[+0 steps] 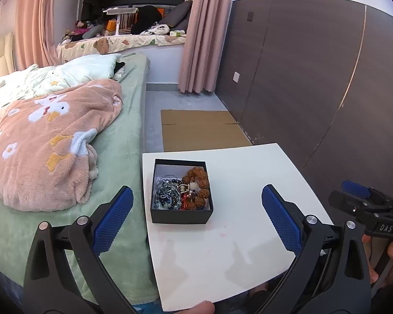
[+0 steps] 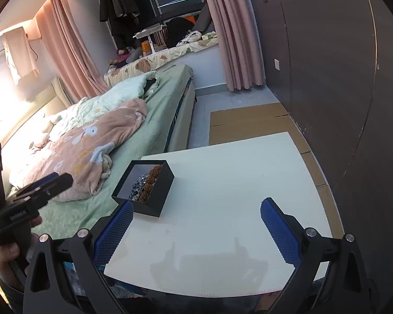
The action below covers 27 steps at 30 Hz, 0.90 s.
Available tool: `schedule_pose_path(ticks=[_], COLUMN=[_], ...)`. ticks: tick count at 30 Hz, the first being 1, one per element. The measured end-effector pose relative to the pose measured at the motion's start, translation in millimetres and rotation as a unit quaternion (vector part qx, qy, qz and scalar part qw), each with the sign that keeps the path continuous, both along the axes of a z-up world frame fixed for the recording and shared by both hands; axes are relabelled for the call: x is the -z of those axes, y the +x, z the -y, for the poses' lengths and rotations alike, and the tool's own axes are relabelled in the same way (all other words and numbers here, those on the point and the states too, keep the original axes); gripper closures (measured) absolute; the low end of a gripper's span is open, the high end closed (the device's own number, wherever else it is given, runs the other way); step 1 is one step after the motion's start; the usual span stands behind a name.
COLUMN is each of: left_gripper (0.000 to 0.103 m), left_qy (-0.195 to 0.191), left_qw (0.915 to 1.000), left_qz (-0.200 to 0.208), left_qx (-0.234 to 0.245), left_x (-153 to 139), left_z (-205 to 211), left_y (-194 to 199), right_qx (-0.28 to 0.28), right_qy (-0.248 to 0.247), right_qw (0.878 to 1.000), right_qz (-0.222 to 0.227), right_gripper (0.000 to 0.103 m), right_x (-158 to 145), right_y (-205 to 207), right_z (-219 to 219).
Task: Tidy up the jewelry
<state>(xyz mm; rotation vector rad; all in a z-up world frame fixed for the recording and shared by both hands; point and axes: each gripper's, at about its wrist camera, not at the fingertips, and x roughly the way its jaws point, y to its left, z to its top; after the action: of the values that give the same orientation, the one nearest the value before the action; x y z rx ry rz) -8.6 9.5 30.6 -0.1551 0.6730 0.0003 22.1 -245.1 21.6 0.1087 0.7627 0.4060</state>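
Observation:
A black open box sits on the left part of a white table. Inside lie a brown bead bracelet, a tangle of blue-grey beads and something red. My left gripper hovers open in front of the box, blue pads spread wide, nothing between them. In the right wrist view the same box stands left of centre on the table. My right gripper is open over the table's near part, its left pad near the box's front corner. Each gripper shows at the edge of the other's view.
A bed with a pink blanket runs along the table's left side. Flattened cardboard lies on the floor behind the table. A dark wall panel stands on the right. A hand holds the left gripper's handle.

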Motion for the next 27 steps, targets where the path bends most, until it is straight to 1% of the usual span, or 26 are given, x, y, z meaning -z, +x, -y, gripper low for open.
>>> schedule_pose_path(ticks=[2,20,27], left_gripper=[0.005,0.005,0.005], left_qy=[0.001,0.020,0.020], left_qw=[1.0000,0.9997,0.9997], left_qz=[0.000,0.011,0.013], left_qx=[-0.001,0.012,0.010], left_x=[0.1,-4.2,-5.2], left_z=[0.5,12.2,12.7], left_y=[0.1,-5.4,-5.8], right_qx=[0.003,0.008,0.009], right_qy=[-0.007,-0.007,-0.012], right_qw=[1.000,1.000,1.000], right_qz=[0.004,0.002,0.002], right_gripper=[0.008,0.008,0.008], right_x=[-0.7,1.5,3.8], right_y=[-0.9,-1.6,-2.0], right_z=[-1.7,-3.4,-4.7])
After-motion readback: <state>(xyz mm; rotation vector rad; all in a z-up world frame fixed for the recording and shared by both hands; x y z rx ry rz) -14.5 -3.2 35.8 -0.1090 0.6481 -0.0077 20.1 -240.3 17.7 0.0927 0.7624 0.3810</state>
